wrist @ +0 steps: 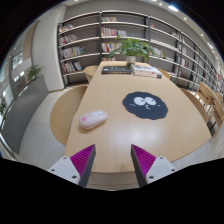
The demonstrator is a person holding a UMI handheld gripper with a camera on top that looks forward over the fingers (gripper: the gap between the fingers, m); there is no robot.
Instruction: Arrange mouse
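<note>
Open claw (110, 158) faces rounded white mouse (93, 119) on smooth wooden table (120, 130).

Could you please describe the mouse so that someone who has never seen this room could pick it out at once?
Start at the long wooden table in front of the bookshelves. Near its close end lies a dark round mouse pad with cartoon eyes; the mouse sits on bare wood beside it, beyond the open claw. It is small, pale and rounded, unlike the flat pad and the far keyboard.
</note>
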